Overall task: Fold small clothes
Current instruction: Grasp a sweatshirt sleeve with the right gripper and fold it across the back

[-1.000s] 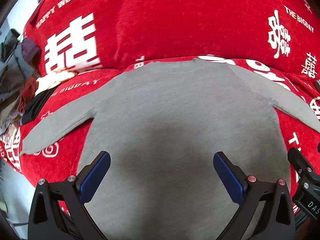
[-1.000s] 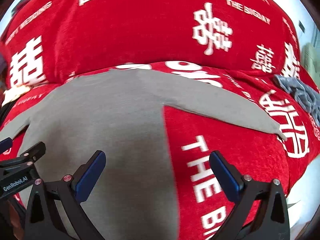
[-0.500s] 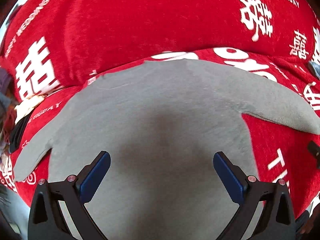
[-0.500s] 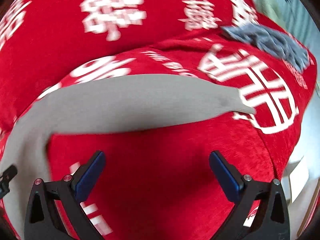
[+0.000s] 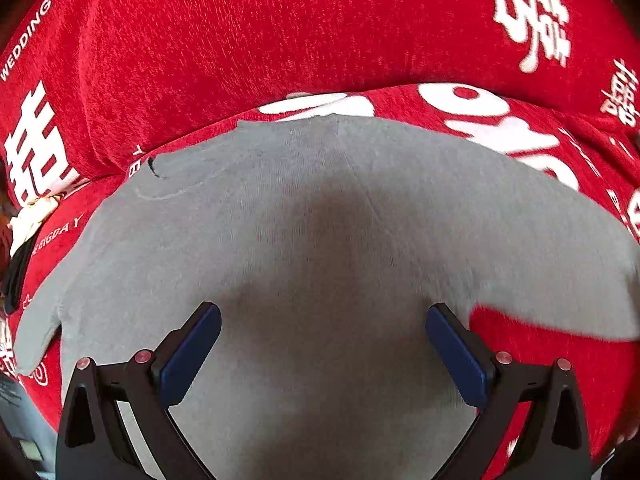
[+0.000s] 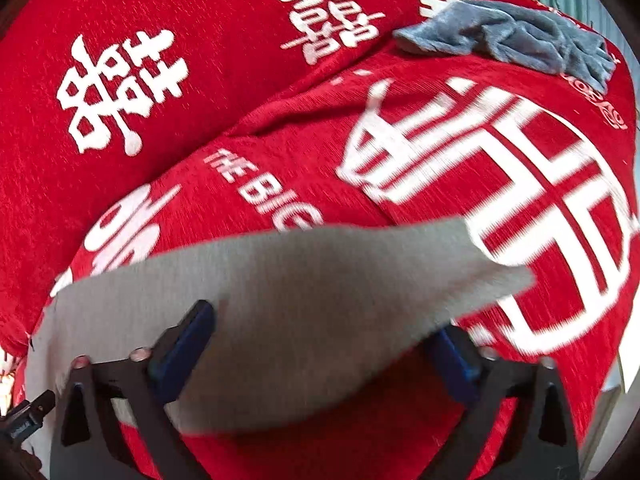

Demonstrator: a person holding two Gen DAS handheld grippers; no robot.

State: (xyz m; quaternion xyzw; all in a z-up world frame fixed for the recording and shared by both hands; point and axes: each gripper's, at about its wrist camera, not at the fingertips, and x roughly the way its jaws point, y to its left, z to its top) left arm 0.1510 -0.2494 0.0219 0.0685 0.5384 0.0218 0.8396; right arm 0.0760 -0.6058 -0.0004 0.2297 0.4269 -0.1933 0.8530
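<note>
A grey long-sleeved top lies flat, sleeves spread, on a red sofa cover with white lettering. My left gripper is open and empty, just above the top's body near its right side. In the right wrist view the top's right sleeve lies between the wide-open fingers of my right gripper. The sleeve's cuff points right. Whether the right fingers touch the cloth, I cannot tell.
A crumpled blue-grey garment lies at the far right of the sofa seat. A cream and black heap of clothes sits at the left edge. The sofa's back cushion rises behind the top. The left gripper's tip shows at lower left.
Both grippers have shifted right. The left one now sits over the top's right side, the right one has closed in on the right sleeve. Both stay open.
</note>
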